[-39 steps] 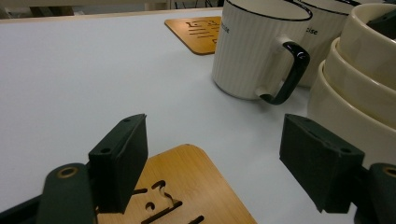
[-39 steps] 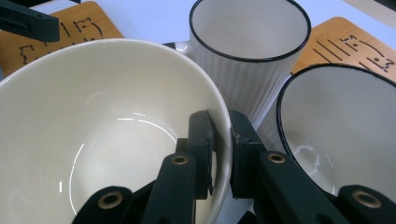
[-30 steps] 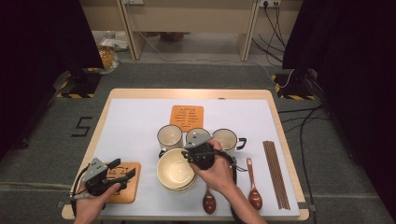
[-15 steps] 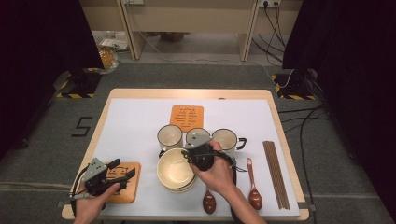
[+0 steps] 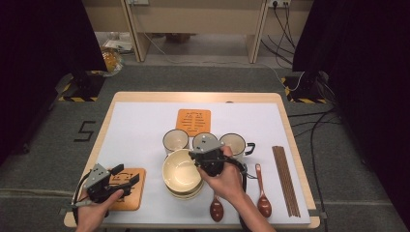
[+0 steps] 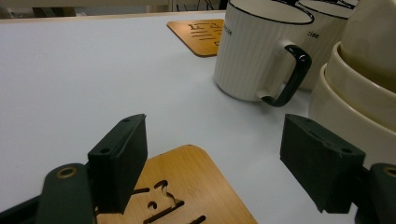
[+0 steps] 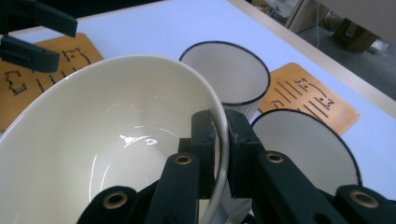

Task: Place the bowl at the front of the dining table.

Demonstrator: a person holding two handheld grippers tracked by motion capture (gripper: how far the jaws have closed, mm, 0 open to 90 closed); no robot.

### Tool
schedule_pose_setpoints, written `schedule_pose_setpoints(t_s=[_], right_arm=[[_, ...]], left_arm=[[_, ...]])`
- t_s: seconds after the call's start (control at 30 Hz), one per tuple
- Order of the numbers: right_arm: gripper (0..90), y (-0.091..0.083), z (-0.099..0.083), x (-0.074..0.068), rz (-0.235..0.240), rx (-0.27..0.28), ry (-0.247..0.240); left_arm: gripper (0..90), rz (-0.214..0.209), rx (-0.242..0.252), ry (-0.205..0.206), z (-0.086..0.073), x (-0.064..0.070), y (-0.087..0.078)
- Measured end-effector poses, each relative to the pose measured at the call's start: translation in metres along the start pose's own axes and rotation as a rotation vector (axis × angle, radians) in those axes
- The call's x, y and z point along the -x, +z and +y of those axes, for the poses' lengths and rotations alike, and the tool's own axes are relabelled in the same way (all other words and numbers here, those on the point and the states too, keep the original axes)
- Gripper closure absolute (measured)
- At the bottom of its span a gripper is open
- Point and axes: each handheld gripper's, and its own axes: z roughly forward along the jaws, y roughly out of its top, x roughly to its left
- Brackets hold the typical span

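Observation:
A stack of cream bowls stands at the front middle of the white mat. My right gripper is shut on the right rim of the top bowl, one jaw inside and one outside. That bowl sits slightly tilted in the stack. At the front left, my left gripper hangs open just over a wooden coaster with nothing between its jaws. In the left gripper view the left gripper frames that coaster.
Three white mugs stand in a row behind the bowls, close to my right gripper. A second wooden coaster lies farther back. Two brown spoons and a bundle of dark chopsticks lie at the right.

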Motion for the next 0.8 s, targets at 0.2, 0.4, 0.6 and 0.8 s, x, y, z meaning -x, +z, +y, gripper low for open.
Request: schedule_pose_setpoints(t_s=[0.2,0.4,0.6,0.8], right_arm=[[83.0,-0.008,0.002,0.002,-0.012,0.025,0.014],[83.0,-0.011,0.004,0.004,-0.020,0.043,0.021],[83.0,-0.013,0.006,0.006,-0.021,0.055,0.034],[83.0,-0.014,0.007,0.007,-0.030,0.064,0.035]], left_arm=[[22.8,0.000,-0.002,0.001,0.000,0.000,0.001],[22.8,0.001,-0.004,0.000,-0.001,0.000,0.001],[22.8,0.000,-0.002,-0.005,-0.001,0.000,0.001],[22.8,0.002,-0.002,-0.004,-0.002,-0.001,0.000]])
